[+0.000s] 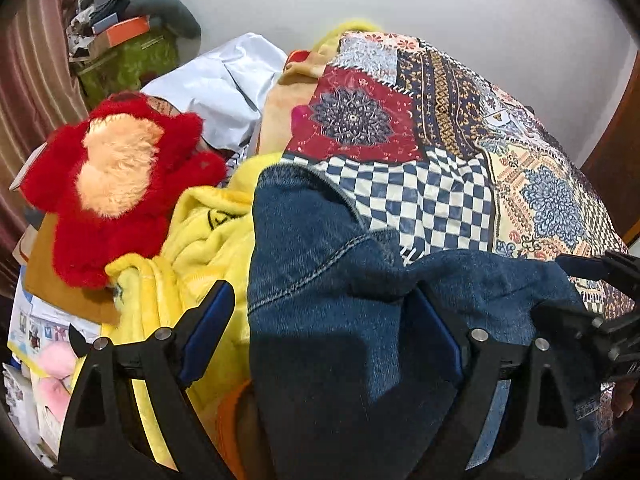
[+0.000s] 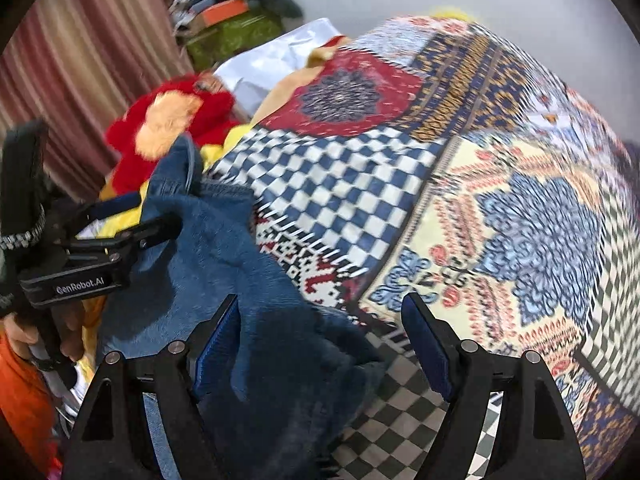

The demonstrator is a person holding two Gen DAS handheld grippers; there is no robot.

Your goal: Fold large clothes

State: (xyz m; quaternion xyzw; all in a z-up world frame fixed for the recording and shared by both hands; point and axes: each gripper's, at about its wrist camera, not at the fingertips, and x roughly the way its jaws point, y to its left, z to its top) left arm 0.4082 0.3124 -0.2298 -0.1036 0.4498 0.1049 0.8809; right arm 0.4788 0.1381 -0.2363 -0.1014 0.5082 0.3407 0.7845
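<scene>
A pair of blue denim jeans (image 1: pixel 344 312) is seen bunched at the near edge of a bed covered by a patchwork bedspread (image 1: pixel 408 184), with a yellow fleece blanket (image 1: pixel 200 236) and a red plush toy (image 1: pixel 116 184) just beside it on the left. The left gripper (image 1: pixel 324 320) is spread wide, its pads lying either side of a thick mass of denim that drapes over the right one; nothing is clamped. The right gripper (image 2: pixel 320 340) is likewise released, with denim lying against its left pad only and bedspread showing between the fingers. The right-wrist view is blurred, so finer contact cannot be judged. The step in hand appears to be securing the garment for spreading. It would be done well if a single edge, ideally the waistband or a hem, were picked out by each gripper rather than a wad of layers, and the jeans were then drawn flat onto the bedspread, kept apart from the blanket
</scene>
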